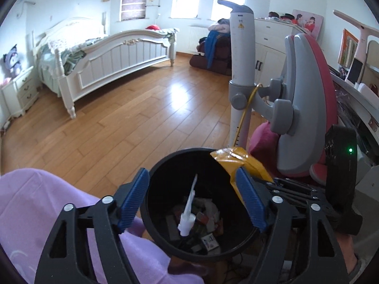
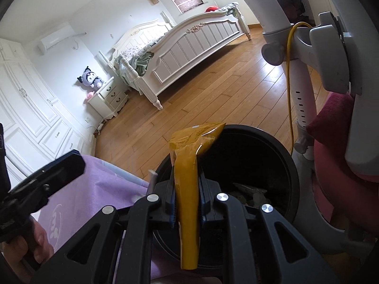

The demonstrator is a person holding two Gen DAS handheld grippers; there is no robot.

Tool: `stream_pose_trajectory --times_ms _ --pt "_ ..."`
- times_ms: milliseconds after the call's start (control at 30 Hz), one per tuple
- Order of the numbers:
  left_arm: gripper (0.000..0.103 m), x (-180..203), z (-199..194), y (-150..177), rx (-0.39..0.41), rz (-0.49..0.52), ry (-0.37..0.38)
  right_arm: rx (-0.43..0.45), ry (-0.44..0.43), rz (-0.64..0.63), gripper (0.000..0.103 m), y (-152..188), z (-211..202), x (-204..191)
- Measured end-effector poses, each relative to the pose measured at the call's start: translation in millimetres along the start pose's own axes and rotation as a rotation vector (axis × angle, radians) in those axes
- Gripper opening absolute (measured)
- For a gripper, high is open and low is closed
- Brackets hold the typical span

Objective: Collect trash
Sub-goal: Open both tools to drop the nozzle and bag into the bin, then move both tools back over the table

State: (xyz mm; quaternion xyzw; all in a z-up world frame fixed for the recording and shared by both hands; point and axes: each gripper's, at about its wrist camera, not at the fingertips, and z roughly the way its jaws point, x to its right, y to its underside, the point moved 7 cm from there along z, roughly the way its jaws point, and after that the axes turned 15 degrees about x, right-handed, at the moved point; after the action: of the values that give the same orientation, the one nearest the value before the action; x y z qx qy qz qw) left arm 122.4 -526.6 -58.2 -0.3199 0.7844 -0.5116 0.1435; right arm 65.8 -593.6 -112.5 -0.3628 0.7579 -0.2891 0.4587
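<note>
Left tongs (image 1: 193,200) gape wide over the bin (image 1: 165,165), scrap (image 1: 188,209) dropping; right tongs (image 2: 187,203) hold a wrapper (image 2: 189,189) above it.

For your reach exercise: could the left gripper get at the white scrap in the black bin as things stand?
Probably yes: the left gripper is open above the black bin, and the white scrap shows between its fingers, nothing covering it.
</note>
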Motion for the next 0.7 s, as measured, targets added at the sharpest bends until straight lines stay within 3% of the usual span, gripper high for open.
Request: stream_pose_trajectory --times_ms 33,67,100,133,400,700 --pt "0.079 1.2 -2.7 -2.4 0.005 0.007 0.000 0.012 0.006 0.007 0.039 -0.5 -3.1 0.4" --pt "0.080 1.9 -6.0 -4.3 0.009 0.015 -0.002 0.031 0.011 0.019 0.060 -1.6 -6.9 1.1" --pt "0.084 2.1 -10.1 -6.2 0.017 0.024 -0.010 0.052 0.012 0.032 0.074 -3.3 -11.1 0.3" --pt "0.087 1.9 -15.3 -8.3 0.028 0.034 -0.019 0.061 0.011 0.037 0.077 -4.1 -13.7 -1.5" --pt "0.096 -15.2 -74.0 -25.1 0.123 0.063 -0.087 0.052 -0.023 -0.002 0.078 -2.4 -20.3 -37.0" --pt "0.098 -69.4 -154.1 -20.1 0.186 0.015 -0.180 0.005 -0.134 -0.106 0.078 19.4 -22.7 -120.4"
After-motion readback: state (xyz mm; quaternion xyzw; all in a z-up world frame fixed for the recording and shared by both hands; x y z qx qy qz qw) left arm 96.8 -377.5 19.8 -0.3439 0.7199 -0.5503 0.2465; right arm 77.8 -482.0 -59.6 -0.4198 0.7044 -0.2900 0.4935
